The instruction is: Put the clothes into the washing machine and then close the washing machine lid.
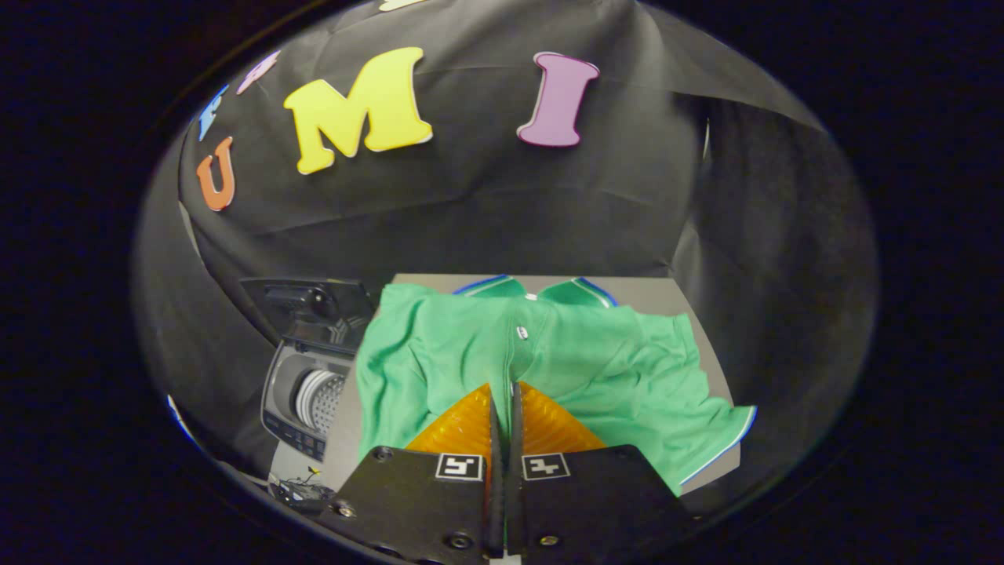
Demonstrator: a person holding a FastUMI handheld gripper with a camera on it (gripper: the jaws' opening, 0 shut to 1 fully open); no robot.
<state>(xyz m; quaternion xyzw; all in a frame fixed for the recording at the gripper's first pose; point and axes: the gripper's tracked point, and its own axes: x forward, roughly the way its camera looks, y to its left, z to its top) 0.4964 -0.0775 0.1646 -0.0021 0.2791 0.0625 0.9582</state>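
I'm at the grasp step: my claw (503, 392) has its fingers nearly together over the green shirt (549, 369) spread on the surface (651, 292); whether cloth is pinched I cannot tell. Next I'd lift and carry it left to the open washing machine (310, 396)

A green shirt (549, 361) (collar and hem edged in blue and white) is seen beside a grey washing machine (310, 392).
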